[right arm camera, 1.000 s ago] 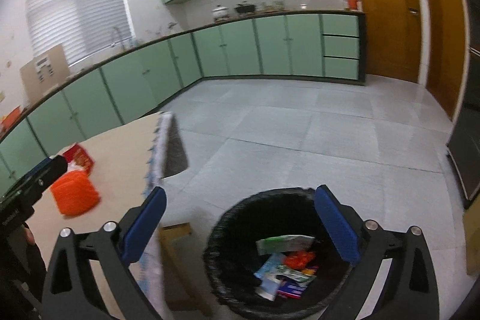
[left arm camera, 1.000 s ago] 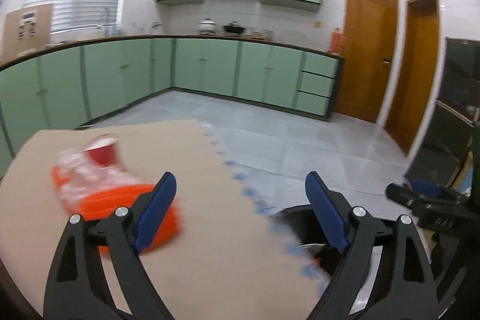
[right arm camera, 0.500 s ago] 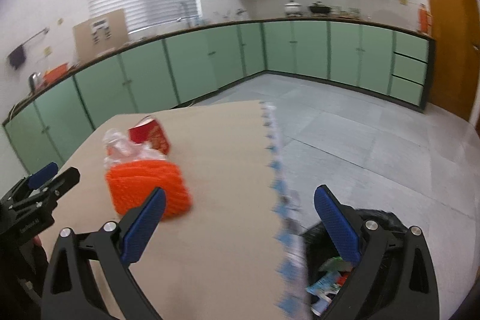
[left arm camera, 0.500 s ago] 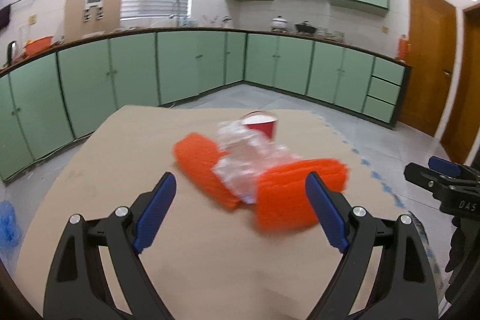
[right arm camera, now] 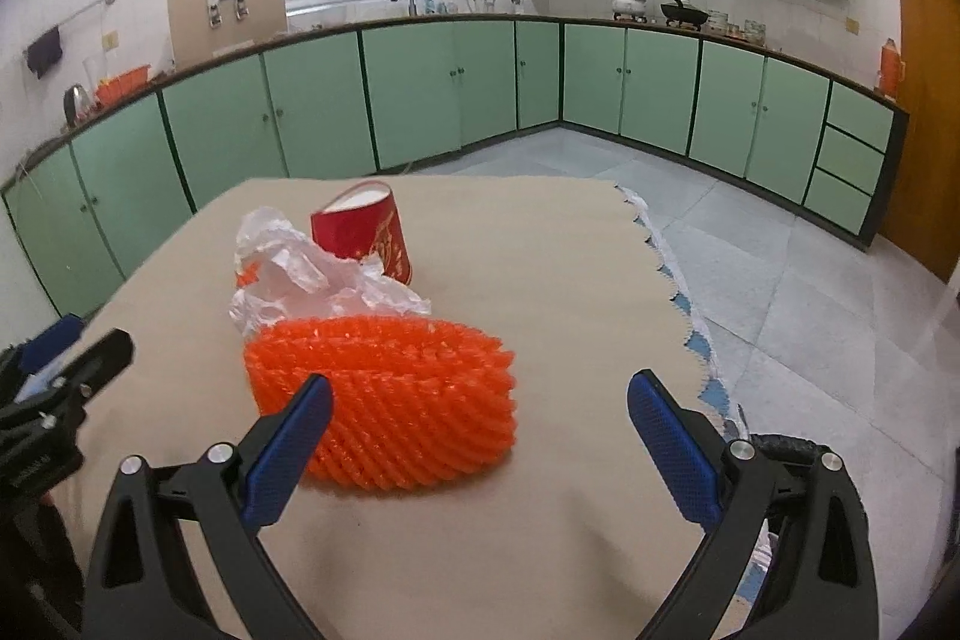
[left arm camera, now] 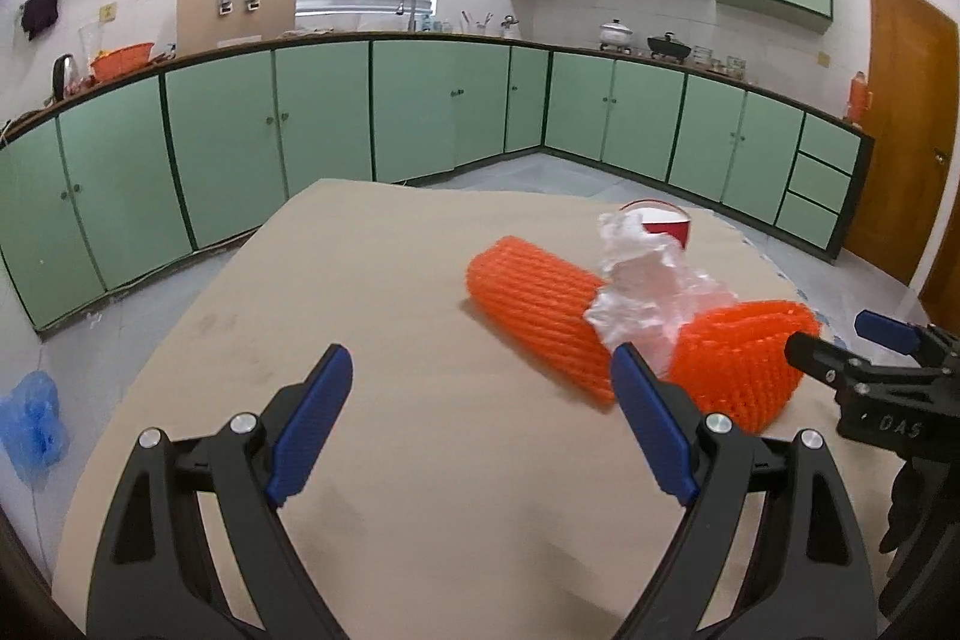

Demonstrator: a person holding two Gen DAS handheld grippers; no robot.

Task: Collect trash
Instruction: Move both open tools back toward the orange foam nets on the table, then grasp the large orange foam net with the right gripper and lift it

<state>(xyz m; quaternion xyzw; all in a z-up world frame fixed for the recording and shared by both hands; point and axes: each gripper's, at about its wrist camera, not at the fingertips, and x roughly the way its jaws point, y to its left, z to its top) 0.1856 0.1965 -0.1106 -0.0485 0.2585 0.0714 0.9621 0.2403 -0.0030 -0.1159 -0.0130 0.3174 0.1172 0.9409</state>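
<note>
Orange foam net [right arm camera: 384, 394]: on table [right arm camera: 540, 520], just before crumpled plastic [right arm camera: 300, 274]; probably light, springy; pinch across its flattened sides. Right gripper [right arm camera: 477, 436] and left gripper [left arm camera: 480, 412]: jaws wide, empty.

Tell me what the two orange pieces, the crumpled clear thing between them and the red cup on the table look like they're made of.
Orange pieces: probably foam fruit netting, matte, judging by the woven mesh ribbing. Crumpled clear thing: thin plastic film, glossy and translucent, creased. Red cup: likely coated paper with a white inside and printed outside, though plastic can't be ruled out.
</note>
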